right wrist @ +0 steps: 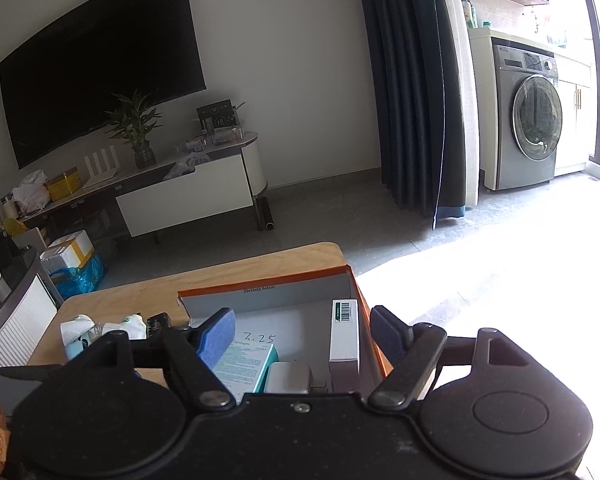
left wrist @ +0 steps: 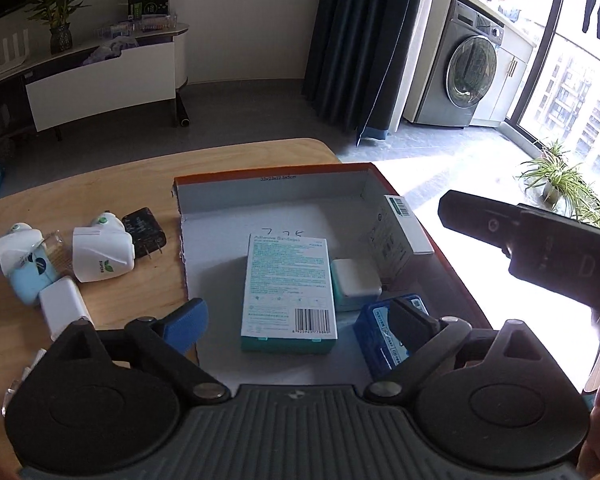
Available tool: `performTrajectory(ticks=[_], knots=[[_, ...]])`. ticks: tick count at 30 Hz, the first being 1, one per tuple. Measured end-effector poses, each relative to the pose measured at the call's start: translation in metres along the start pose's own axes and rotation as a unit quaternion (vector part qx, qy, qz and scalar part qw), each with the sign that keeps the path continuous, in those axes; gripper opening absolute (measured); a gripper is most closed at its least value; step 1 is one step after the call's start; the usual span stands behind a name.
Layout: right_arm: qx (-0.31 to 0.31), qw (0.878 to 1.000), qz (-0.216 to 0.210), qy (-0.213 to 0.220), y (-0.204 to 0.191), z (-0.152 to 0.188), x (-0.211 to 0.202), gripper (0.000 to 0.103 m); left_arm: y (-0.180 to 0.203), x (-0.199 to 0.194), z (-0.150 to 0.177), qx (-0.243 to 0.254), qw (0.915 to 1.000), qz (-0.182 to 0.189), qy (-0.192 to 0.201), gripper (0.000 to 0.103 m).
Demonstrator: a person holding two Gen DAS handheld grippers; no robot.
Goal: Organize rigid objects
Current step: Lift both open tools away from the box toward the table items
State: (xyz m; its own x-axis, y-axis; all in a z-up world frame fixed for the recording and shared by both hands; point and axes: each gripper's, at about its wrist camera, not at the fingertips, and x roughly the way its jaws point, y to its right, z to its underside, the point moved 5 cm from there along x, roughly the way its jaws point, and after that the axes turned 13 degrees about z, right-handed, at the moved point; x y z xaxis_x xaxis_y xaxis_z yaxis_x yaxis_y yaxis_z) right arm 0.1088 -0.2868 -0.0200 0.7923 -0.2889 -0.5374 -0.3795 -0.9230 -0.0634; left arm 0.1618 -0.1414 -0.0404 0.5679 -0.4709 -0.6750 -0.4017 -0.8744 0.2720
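An orange-edged cardboard box (left wrist: 260,176) lies open on the wooden table (left wrist: 100,184). In it are a teal-and-white bandage carton (left wrist: 288,280) lying flat, a white charger cube (left wrist: 356,280), a blue packet (left wrist: 380,336) and a white carton (left wrist: 396,240) leaning on the right wall. My left gripper (left wrist: 300,320) hangs open over the box's near end, its pads clear of the bandage carton between them. My right gripper (right wrist: 303,336) is open too, empty, just short of the box (right wrist: 268,280), with the white carton (right wrist: 344,332) ahead of it.
Left of the box, the table holds two white containers with leaf logos (left wrist: 102,254), a black plug adapter (left wrist: 146,232), a pale blue item (left wrist: 30,284) and a white charger (left wrist: 62,306). The table's far edge curves just behind the box. The right gripper's black body (left wrist: 540,248) hovers right of the box.
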Motion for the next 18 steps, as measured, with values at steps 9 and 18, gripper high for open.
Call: performTrajectory(ticks=[9, 18], knots=[[-0.021, 0.999, -0.024, -0.026, -0.03, 0.016, -0.006, 0.089, -0.03, -0.03, 0.015, -0.018, 0.9993, -0.033, 0.009, 0.102], [-0.051, 0.996, -0.056, -0.044, -0.068, 0.036, -0.013, 0.089, -0.059, -0.058, 0.028, -0.034, 0.9976, -0.058, 0.015, 0.102]])
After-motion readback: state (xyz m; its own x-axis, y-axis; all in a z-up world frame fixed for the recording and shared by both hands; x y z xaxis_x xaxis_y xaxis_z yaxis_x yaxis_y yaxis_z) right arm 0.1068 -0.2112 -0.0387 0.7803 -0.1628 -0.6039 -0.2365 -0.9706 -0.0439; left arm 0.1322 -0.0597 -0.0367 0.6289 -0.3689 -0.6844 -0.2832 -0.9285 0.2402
